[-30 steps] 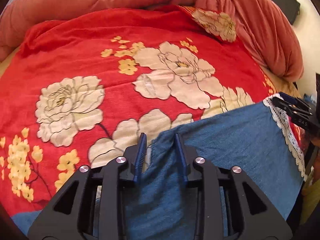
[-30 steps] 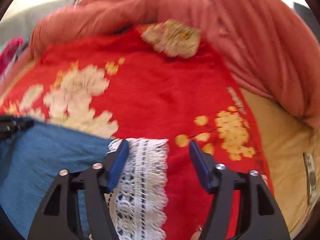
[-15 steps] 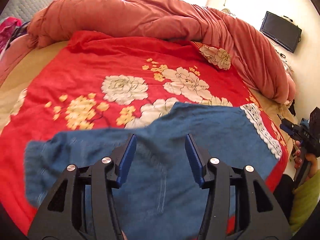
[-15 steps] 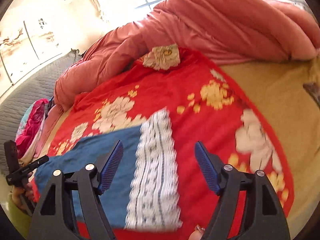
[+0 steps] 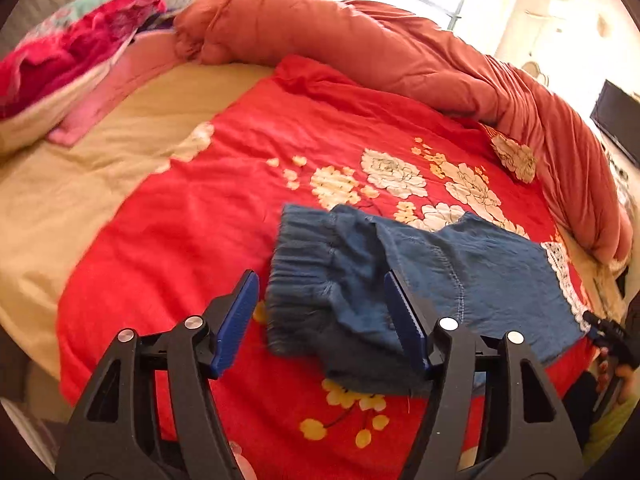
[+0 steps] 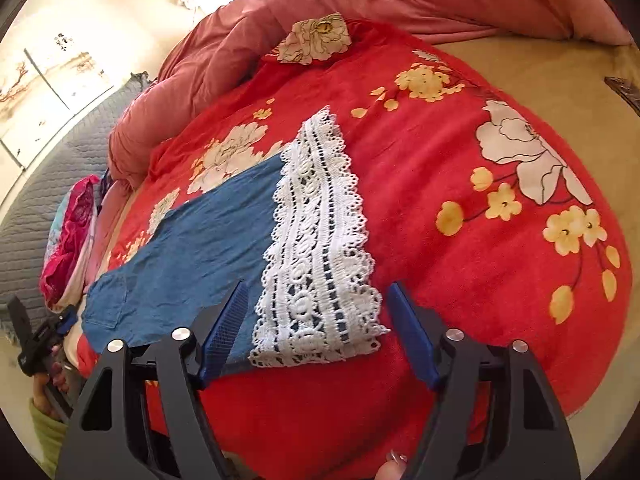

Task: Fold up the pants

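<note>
Blue denim pants [image 5: 460, 276] lie folded flat on a red flowered blanket [image 5: 200, 240]. Their gathered waistband [image 5: 300, 276] is at the left, and their white lace hem [image 6: 316, 240] is at the right. My left gripper [image 5: 320, 316] is open and empty, held above the waistband end. My right gripper [image 6: 316, 328] is open and empty, held above the lace hem end. The right gripper also shows at the right edge of the left wrist view [image 5: 612, 340], and the left gripper at the left edge of the right wrist view [image 6: 44, 340].
A rumpled terracotta duvet [image 5: 400, 52] runs along the far side of the bed. A pile of pink clothes [image 5: 60, 52] lies at the far left on the tan sheet [image 5: 80, 184]. A dark TV [image 5: 616, 120] hangs on the wall at the right.
Both grippers have let go of the pants and pulled back and up. The left one was closed on the denim a second ago. The pants now lie flat.
</note>
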Action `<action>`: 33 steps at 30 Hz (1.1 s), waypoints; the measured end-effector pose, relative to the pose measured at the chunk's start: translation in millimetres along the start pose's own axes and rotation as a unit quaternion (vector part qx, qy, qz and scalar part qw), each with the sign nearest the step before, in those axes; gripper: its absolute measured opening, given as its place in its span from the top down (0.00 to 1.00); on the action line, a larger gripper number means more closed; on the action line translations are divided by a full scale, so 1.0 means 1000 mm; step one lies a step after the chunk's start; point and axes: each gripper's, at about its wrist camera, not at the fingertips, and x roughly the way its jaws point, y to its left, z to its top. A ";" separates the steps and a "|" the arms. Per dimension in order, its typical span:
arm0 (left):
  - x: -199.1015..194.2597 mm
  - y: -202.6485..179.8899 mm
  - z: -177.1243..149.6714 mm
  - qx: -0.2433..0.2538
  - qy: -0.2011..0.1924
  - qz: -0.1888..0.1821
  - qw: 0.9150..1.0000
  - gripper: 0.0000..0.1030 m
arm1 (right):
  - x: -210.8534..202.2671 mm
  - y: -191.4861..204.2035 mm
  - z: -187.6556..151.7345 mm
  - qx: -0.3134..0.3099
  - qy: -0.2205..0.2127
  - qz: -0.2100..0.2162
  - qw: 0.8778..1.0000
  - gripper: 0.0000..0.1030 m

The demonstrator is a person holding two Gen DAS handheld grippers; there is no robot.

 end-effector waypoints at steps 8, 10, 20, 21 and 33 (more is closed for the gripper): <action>0.031 0.010 -0.004 -0.085 0.032 -0.058 0.994 0.58 | 0.005 -0.001 -0.004 0.012 0.009 0.010 1.000 0.49; 0.035 0.009 -0.006 -0.090 0.032 -0.056 0.994 0.65 | 0.004 0.002 -0.006 0.006 0.006 0.010 1.000 0.64; 0.025 0.014 -0.010 -0.026 0.029 0.004 0.999 0.65 | -0.003 0.045 -0.018 -0.118 0.010 -0.088 0.989 0.69; 0.030 0.015 -0.013 -0.024 0.035 0.006 0.999 0.64 | 0.001 0.045 -0.021 -0.121 0.017 -0.103 0.987 0.66; 0.019 0.017 -0.016 -0.010 0.009 0.011 1.000 0.51 | -0.009 0.034 -0.026 -0.118 0.013 -0.174 0.978 0.31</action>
